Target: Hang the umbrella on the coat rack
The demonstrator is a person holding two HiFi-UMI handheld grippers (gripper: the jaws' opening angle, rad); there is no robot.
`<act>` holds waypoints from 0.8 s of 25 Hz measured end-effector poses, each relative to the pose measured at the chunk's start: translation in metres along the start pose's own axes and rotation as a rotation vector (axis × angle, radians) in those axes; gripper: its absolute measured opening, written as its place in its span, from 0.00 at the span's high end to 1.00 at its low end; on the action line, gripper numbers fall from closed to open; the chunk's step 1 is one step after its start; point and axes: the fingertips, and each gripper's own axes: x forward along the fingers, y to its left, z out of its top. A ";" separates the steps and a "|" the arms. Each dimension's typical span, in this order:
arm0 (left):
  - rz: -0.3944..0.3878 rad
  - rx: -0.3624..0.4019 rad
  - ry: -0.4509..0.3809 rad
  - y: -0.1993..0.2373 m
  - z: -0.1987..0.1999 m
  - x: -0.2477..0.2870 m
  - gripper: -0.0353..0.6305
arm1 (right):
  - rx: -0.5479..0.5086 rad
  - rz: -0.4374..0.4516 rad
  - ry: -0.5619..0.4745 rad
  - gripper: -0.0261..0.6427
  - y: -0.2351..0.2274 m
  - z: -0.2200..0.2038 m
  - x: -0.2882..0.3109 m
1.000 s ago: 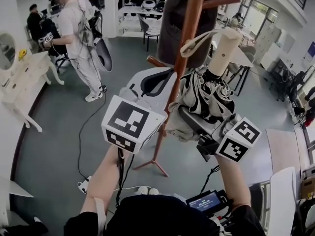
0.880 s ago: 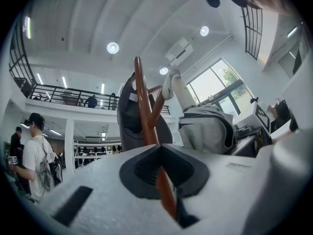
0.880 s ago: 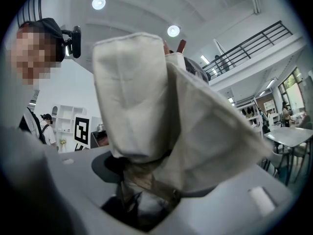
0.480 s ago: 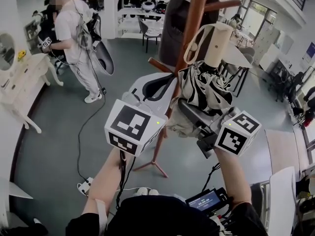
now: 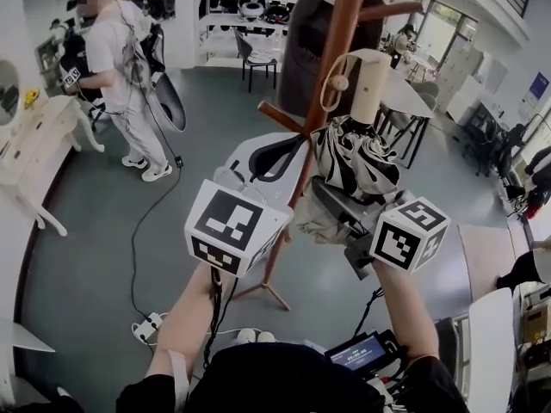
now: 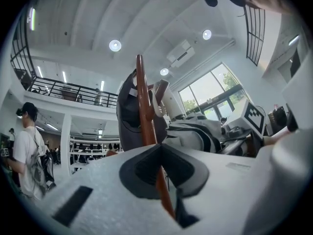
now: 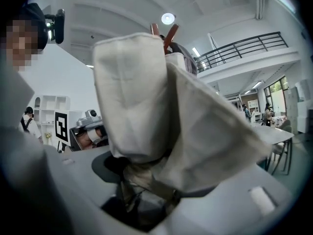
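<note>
The folded black-and-white umbrella point(image 5: 353, 157) stands handle-up against the coat rack point(image 5: 337, 33), its strap loop point(image 5: 325, 83) around a knobbed peg point(image 5: 337, 83). The right gripper point(image 5: 330, 203) is clenched on the umbrella's bunched fabric. The left gripper point(image 5: 291, 151) is closed on the rack's pole, below a dark coat point(image 5: 301, 50). Underneath is a grey floor point(image 5: 86, 231) with a trailing cable point(image 5: 138, 231) and a power strip point(image 5: 146, 325). Farther off are a standing person point(image 5: 116, 67), a white table point(image 5: 34, 144) and shelves point(image 5: 250, 7).
</note>
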 end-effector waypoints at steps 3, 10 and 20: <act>-0.004 -0.008 0.008 0.004 0.003 0.004 0.94 | 0.024 -0.002 0.001 0.50 -0.006 -0.005 0.001; -0.004 -0.039 0.040 -0.001 -0.024 0.004 0.94 | 0.058 0.011 0.003 0.50 -0.017 -0.055 0.003; 0.017 -0.017 0.041 -0.012 -0.059 -0.012 0.94 | 0.038 0.001 0.047 0.50 -0.028 -0.147 0.012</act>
